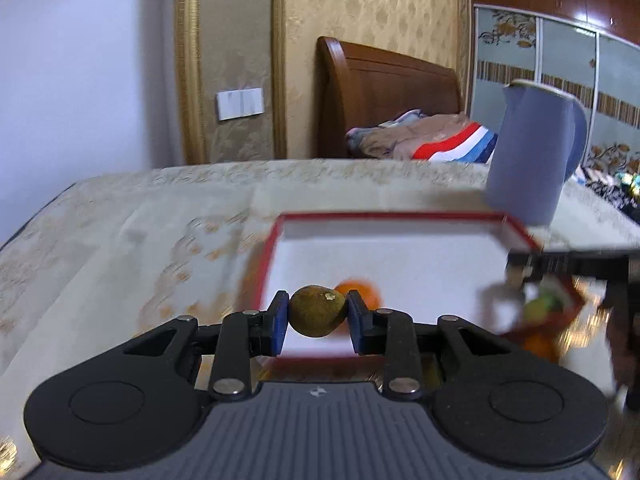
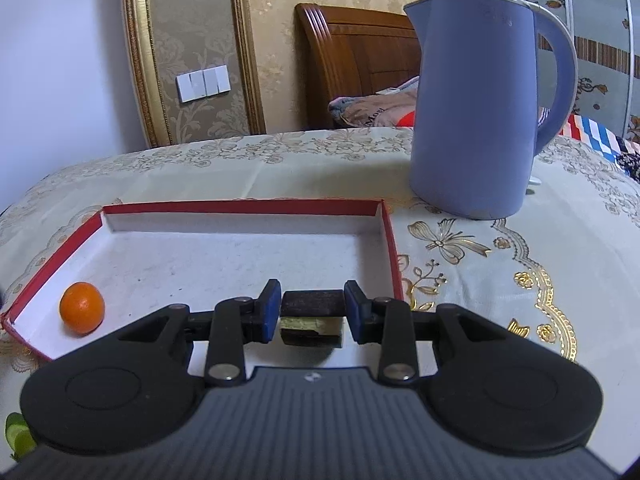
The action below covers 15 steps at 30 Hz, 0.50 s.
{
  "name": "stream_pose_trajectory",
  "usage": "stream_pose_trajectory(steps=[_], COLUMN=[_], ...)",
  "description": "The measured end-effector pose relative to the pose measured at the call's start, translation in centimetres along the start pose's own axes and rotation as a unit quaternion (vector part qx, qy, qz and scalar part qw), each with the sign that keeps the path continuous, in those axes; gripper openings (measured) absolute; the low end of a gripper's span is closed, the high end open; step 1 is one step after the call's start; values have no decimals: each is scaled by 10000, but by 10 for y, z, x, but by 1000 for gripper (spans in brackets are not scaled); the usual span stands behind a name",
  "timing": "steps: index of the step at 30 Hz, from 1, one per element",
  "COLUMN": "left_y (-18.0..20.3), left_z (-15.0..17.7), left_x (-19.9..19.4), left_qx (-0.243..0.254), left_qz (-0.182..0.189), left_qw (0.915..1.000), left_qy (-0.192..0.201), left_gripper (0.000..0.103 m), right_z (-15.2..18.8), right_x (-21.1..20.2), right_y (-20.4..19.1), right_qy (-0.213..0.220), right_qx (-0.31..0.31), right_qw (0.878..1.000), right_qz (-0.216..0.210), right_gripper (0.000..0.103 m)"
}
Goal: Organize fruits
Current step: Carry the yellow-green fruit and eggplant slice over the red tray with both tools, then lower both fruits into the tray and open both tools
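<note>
My left gripper [image 1: 318,316] is shut on a brown-green round fruit [image 1: 317,311], held above the near edge of the red-rimmed white tray [image 1: 400,220]. A small orange [image 1: 362,290] lies in the tray just behind it. My right gripper [image 2: 312,312] is shut on a dark block-shaped piece with a pale yellow-green band [image 2: 312,316], over the tray's near right part [image 2: 390,236]. The orange [image 2: 82,307] sits in the tray's near left corner in the right wrist view. The right gripper shows blurred at the left wrist view's right edge [image 1: 520,280].
A blue electric kettle [image 2: 480,112] stands on the patterned tablecloth [image 2: 500,264] just behind the tray's far right corner; it also shows in the left wrist view [image 1: 532,148]. Green slices [image 2: 18,436] lie at the lower left. A bed and wardrobe are behind.
</note>
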<state>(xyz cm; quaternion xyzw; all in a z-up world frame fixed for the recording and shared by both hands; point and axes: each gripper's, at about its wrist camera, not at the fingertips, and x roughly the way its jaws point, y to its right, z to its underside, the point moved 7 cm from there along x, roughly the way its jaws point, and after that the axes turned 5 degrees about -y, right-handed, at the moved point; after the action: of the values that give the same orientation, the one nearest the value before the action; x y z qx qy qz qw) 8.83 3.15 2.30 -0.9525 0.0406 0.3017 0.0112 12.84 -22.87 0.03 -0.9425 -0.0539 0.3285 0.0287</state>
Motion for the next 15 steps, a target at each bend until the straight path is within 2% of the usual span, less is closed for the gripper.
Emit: stream_pose_trajectory(steps=[6,10,15], left_y=[35,40,44], left_z=[-23,-27,-24], left_x=[53,84,102], left_qx=[120,-50,-106], left_qz=[-142,-161,-118], left_qw=[9998,9993,9987], left_qy=[-117,-332,-487], left_gripper=[30,30,30], right_z=[-6,-11,-15], right_x=[8,20,25], right_y=[4,5,2], right_qy=[-2,-84,-101], right_qx=[51,63,40], right_qw=[9999,9997,9998], right_qz=[162,210,159], right_gripper=[32,32,32])
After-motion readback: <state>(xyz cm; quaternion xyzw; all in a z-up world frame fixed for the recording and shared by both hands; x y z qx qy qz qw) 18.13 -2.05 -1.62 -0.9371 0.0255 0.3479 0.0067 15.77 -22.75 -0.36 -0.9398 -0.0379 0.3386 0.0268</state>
